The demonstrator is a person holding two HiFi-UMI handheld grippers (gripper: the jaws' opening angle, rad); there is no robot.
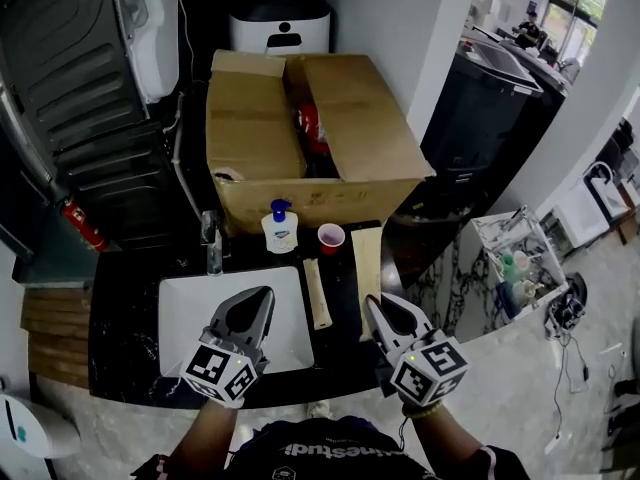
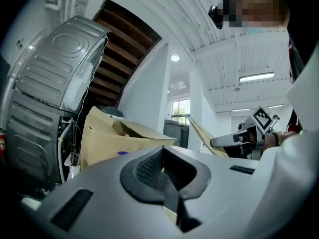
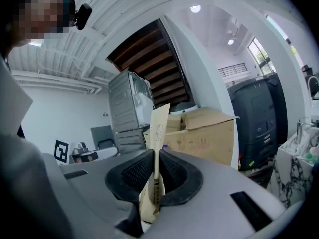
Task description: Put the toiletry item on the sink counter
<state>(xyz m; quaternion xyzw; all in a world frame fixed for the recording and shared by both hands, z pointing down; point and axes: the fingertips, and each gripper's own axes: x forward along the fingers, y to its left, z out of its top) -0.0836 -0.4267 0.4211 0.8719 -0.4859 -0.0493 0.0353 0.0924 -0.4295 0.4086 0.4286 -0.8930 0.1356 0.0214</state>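
The right hand-held gripper (image 1: 374, 303) is clamped on a flat tan paper packet (image 1: 367, 260) right of the sink basin (image 1: 180, 313), hiding its near end. The left hand-held gripper (image 1: 264, 296), jaws together and empty, hovers over that basin.

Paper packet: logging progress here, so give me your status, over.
Right gripper shut on paper packet, over counter. Left gripper shut, empty, above sink. Second packet, soap bottle, red cup nearby, none touching it.

Right gripper (image 3: 155, 156) clamps a tan packet (image 3: 160, 126) (held upright).
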